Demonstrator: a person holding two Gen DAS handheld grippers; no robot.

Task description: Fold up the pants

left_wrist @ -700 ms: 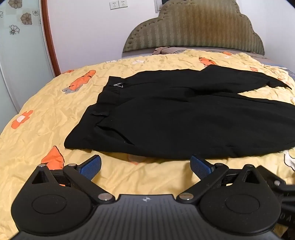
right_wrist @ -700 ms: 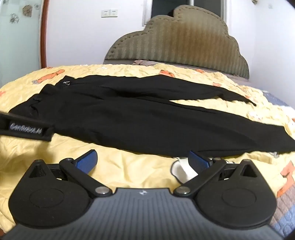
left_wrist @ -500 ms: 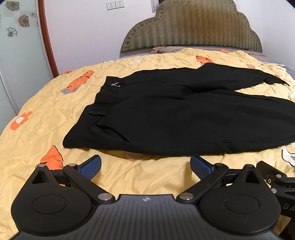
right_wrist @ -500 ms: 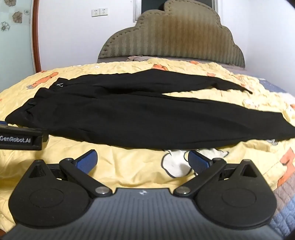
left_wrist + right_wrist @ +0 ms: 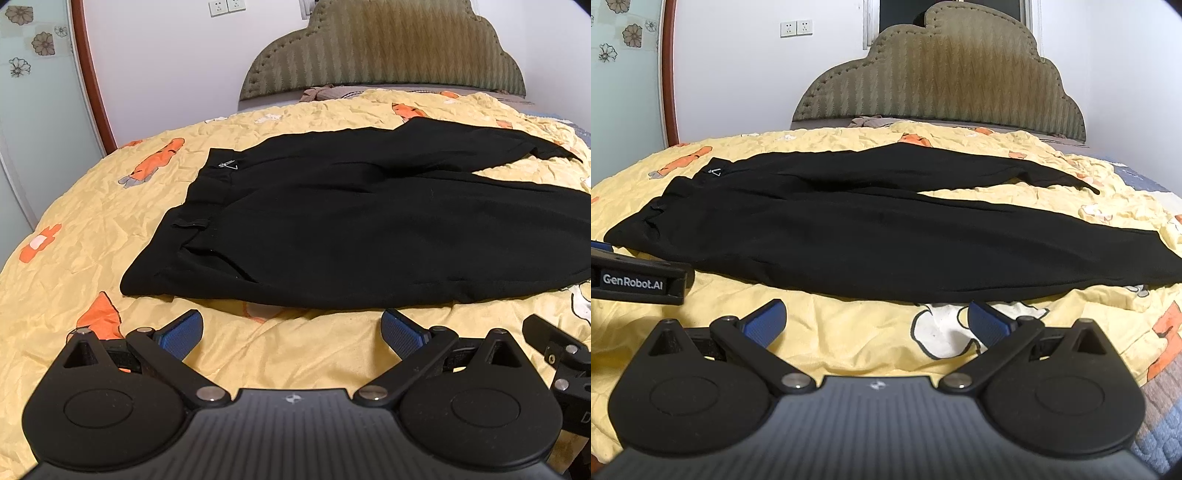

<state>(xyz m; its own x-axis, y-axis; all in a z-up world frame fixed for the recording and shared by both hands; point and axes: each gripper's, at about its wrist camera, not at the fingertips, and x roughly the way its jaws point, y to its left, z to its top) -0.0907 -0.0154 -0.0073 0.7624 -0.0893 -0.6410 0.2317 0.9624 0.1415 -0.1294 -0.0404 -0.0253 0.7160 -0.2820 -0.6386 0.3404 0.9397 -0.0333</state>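
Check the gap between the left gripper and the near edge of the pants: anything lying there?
Nothing but wrinkled yellow bedspread between the open left gripper and the black pants, with a bit of its orange print at the hem. The left wrist view shows it.

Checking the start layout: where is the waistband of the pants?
In the left wrist view the waistband lies at the left end of the pants, on the yellow quilt, toward the door side.

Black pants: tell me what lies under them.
The black pants lie spread flat on the yellow bedspread, with its orange and white cartoon prints. Whatever print or object sits beneath the fabric is covered and cannot be seen.
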